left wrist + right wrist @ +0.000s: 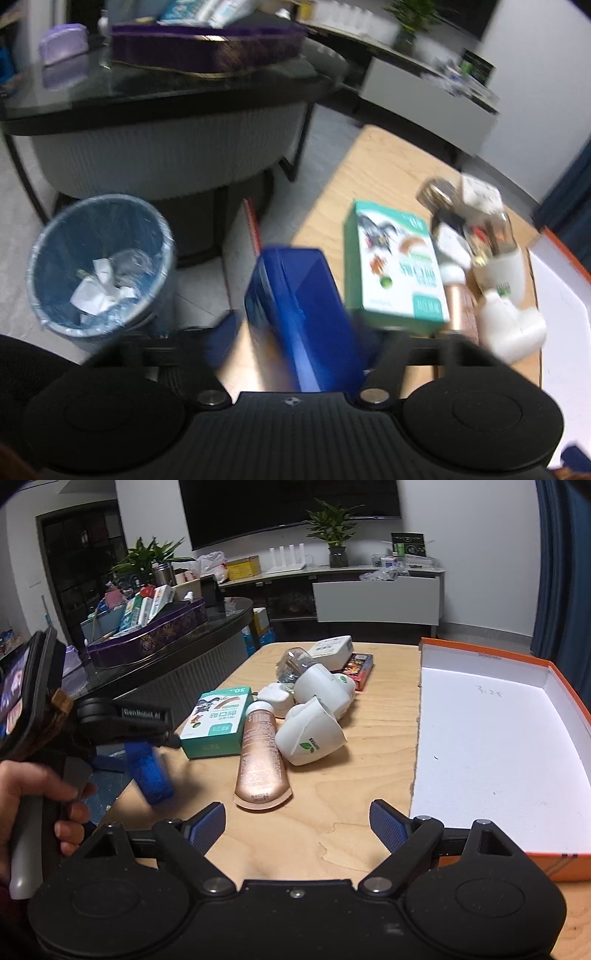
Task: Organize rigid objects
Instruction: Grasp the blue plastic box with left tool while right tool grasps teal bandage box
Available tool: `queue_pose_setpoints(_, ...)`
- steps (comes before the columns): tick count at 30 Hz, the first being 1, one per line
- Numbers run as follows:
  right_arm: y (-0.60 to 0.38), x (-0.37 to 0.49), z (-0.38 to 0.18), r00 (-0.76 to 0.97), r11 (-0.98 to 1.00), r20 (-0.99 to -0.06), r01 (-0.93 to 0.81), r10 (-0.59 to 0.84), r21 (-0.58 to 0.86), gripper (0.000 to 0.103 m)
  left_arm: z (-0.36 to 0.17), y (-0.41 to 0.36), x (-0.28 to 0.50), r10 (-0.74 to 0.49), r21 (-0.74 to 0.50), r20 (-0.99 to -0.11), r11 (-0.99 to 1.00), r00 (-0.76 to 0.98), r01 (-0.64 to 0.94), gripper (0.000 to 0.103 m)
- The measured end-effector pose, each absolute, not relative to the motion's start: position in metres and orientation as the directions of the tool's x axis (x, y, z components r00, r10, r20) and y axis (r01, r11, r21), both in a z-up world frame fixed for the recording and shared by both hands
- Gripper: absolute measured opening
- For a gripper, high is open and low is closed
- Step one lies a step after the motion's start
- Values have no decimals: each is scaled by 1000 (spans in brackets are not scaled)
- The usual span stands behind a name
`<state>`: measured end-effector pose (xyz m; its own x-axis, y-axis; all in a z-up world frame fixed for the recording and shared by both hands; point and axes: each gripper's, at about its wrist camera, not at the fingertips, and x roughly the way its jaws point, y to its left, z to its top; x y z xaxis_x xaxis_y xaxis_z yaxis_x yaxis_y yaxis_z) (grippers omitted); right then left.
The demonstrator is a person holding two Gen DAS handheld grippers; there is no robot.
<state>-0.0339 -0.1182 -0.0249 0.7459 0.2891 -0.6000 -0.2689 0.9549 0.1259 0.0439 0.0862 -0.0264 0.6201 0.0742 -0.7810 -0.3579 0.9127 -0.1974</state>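
My left gripper is shut on a blue box, which stands tilted between its fingers at the wooden table's left edge. In the right wrist view the same blue box hangs under the left gripper, held by a person's hand. My right gripper stands open over bare wood with nothing between its fingers. Ahead of it lie a copper tube, a green carton, two white plug-in devices and a small dark red box. The left wrist view is blurred.
An open white box with an orange rim lies at the right of the table. A blue-lined waste bin stands on the floor at the left. Behind it is a dark round table bearing a purple tin.
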Motion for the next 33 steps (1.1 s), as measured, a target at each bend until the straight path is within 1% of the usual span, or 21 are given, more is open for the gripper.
queue_pose_setpoints(1, -117, -33, -24, 745, 952, -597, -281, 297, 123, 100, -26, 83, 42, 75, -182, -772, 925, 631, -332, 43)
queue_pose_setpoints(3, -114, -29, -21, 742, 943, -590, -309, 318, 120, 100, -27, 79, 39, 51, -181, -769, 939, 637, -293, 38)
queue_pose_setpoints(7, -104, -16, -10, 723, 907, -564, -403, 400, 127, 100, -27, 80, 29, 17, -206, -748, 945, 664, -256, 36)
queue_pose_setpoints(9, -95, -3, -4, 716, 895, -561, -432, 416, 112, 100, -27, 80, 22, 8, -213, -738, 946, 675, -244, 35)
queue_pose_setpoints(12, -76, 27, 1, 686, 877, -575, -464, 445, 125, 100, -26, 80, 12, 21, -204, -721, 949, 693, -241, 33)
queue_pose_setpoints(15, -55, 59, 1, 645, 864, -605, -478, 467, 157, 100, -25, 88, 5, 7, -246, -705, 935, 709, -255, 33)
queue_pose_setpoints(20, -8, 104, -7, 599, 859, -671, -500, 436, 111, 100, -28, 93, 6, -1, -270, -699, 926, 715, -263, 33)
queue_pose_setpoints(23, 15, 128, -17, 589, 885, -719, -458, 370, 81, 100, -28, 94, 6, -9, -286, -693, 921, 721, -263, 33)
queue_pose_setpoints(24, 21, 134, -21, 590, 892, -728, -448, 349, 64, 102, -29, 95, 5, -14, -292, -691, 920, 723, -261, 33)
queue_pose_setpoints(25, 28, 138, -23, 606, 898, -730, -440, 316, 24, 100, -30, 95, 6, -19, -297, -691, 919, 723, -260, 33)
queue_pose_setpoints(28, 42, 153, -32, 558, 895, -776, -445, 294, 19, 100, -34, 97, 7, -30, -309, -691, 916, 722, -257, 34)
queue_pose_setpoints(31, 50, 158, -44, 546, 896, -796, -445, 262, -11, 87, -34, 98, 6, -33, -315, -683, 915, 730, -253, 34)
queue_pose_setpoints(33, 46, 155, -45, 562, 901, -779, -434, 279, 10, 84, -35, 100, 5, -39, -327, -676, 910, 736, -253, 33)
